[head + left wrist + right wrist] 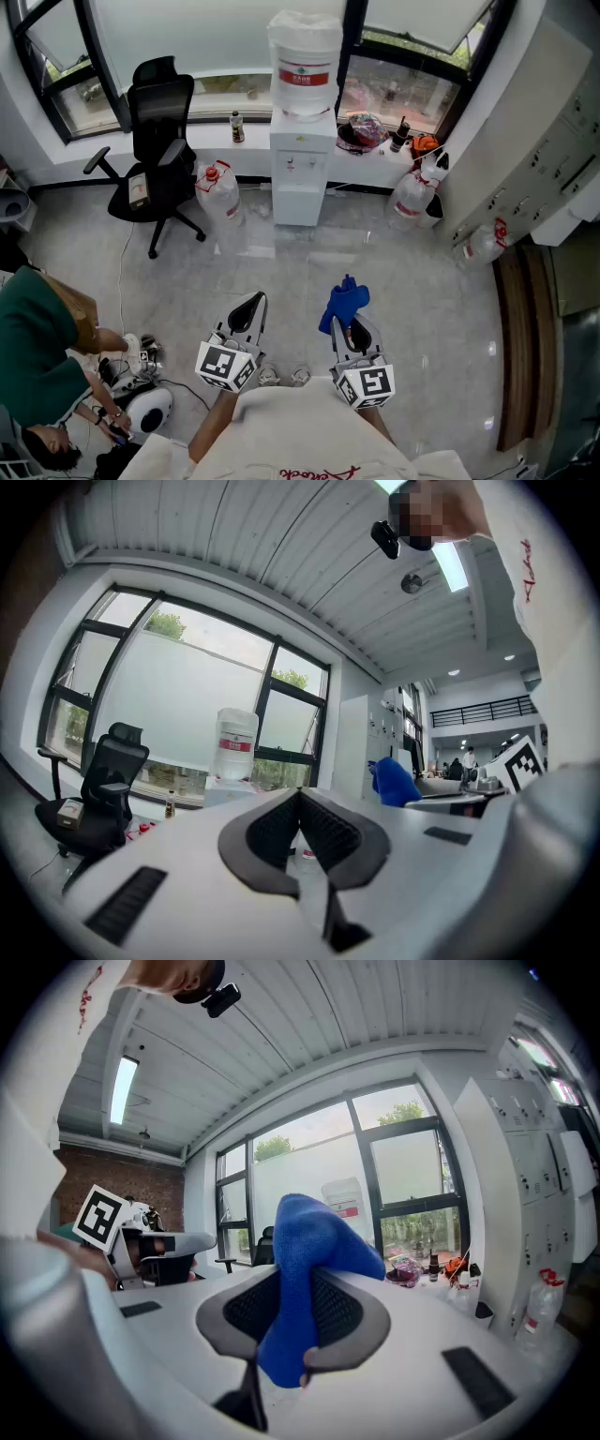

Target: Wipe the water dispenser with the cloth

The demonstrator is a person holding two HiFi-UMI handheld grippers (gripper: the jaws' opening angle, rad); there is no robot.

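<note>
Head view: cloth (343, 305) lengthwise toward dispenser (302, 178)

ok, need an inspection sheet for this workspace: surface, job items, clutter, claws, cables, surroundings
Surface: glossy grey floor; no table in view.
Job's things: white water dispenser against the window wall, bottle on top; blue cloth held in the right claw, well short of the dispenser.
Clutter: water jug on the floor left of the dispenser, second jug to its right; small items on the sill.
Grippers: left claw shut, empty; right claw shut on the cloth.
Cables: thin cable on the floor by the chair.
Surroundings: office chair, grey lockers, a person low at the left.
</note>
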